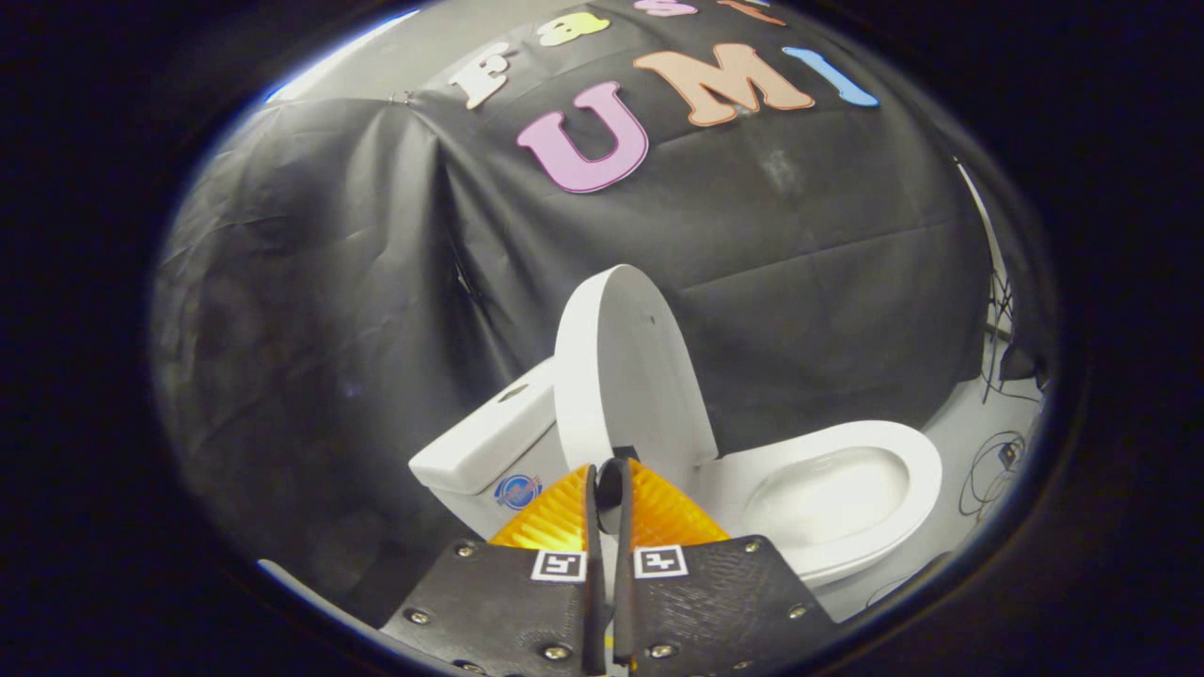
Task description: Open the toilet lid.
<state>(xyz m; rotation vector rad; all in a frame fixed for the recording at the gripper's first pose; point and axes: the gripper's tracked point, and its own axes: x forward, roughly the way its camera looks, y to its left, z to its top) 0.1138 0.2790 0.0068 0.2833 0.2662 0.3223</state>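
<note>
Gripper view: fisheye, looking along the fingers at a white toilet in the booth.
Gripper (609,467): fingers nearly together, only a narrow slit between them; tips sit at the lower edge of the lid; cannot tell whether they pinch it or merely overlap it.
Toilet lid (621,367): raised, standing upright against the tank (489,442).
Seat and bowl (837,494): uncovered, beyond the fingers.
Floor (978,442): pale, loose cables (992,461) near the wall.
</note>
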